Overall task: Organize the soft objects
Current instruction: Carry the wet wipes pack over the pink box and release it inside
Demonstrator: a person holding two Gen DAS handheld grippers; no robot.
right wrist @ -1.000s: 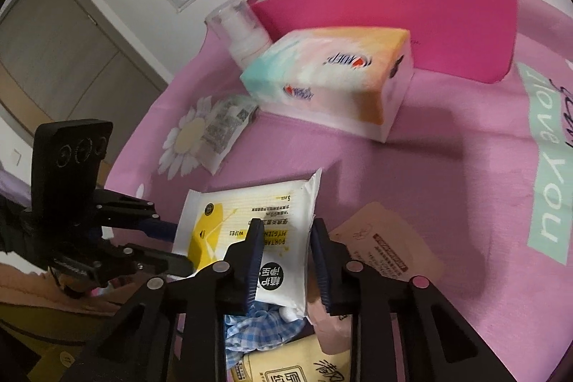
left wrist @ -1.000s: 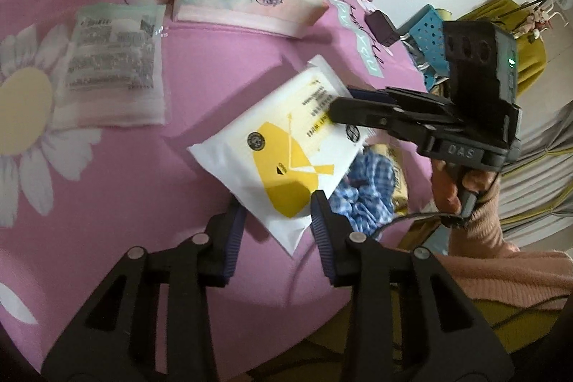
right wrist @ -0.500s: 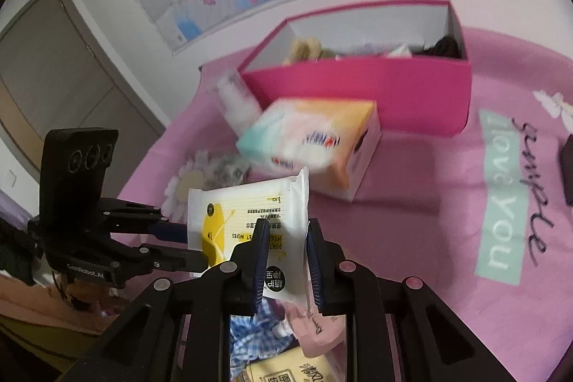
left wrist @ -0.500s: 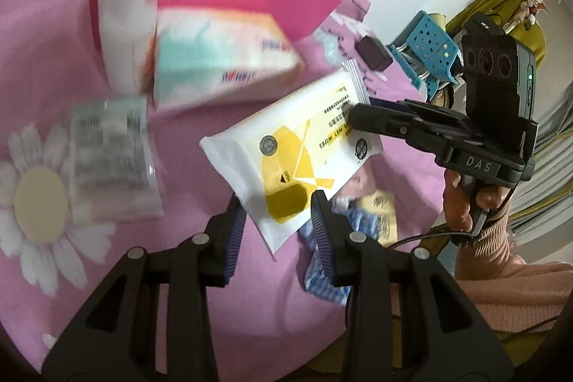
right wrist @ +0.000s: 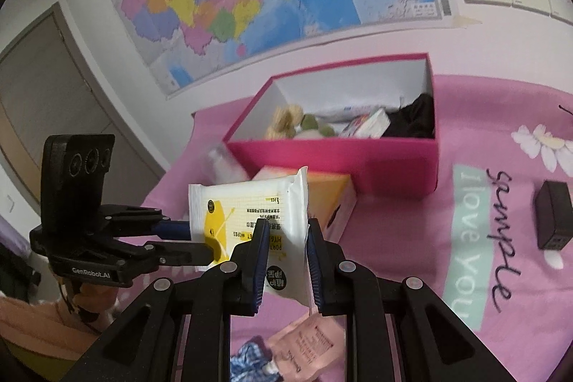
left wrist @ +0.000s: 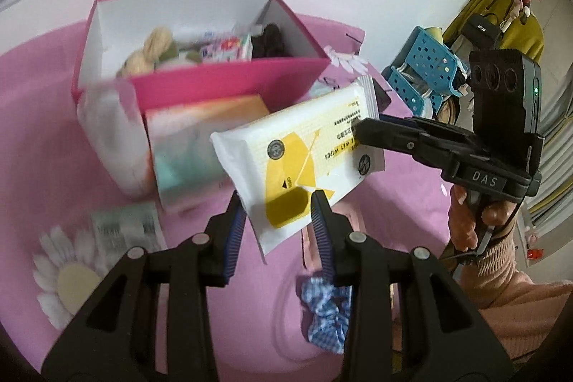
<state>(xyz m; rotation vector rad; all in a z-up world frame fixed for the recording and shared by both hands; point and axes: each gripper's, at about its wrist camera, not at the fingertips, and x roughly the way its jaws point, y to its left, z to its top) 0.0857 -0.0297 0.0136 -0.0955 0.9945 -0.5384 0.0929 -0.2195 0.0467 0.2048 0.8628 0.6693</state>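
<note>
Both grippers hold one white and yellow wet wipes pack (left wrist: 301, 145) in the air above the pink cloth. My left gripper (left wrist: 278, 199) is shut on its near end. My right gripper (right wrist: 285, 231) is shut on the other end of the wipes pack (right wrist: 250, 213). The open pink box (left wrist: 229, 85) stands behind it, also in the right wrist view (right wrist: 336, 163), with a plush toy (left wrist: 150, 52), small packets and a dark cloth inside.
A tissue box (left wrist: 200, 145) and a white bottle (left wrist: 111, 135) stand in front of the box. A small sachet (left wrist: 125, 231), a blue checked scrunchie (left wrist: 326, 303) and a pink pouch (right wrist: 311, 342) lie on the cloth. A black adapter (right wrist: 553, 217) lies right.
Both grippers have lifted the wipes pack off the cloth and carried it up and toward the pink box. The box's inside has come into view.
</note>
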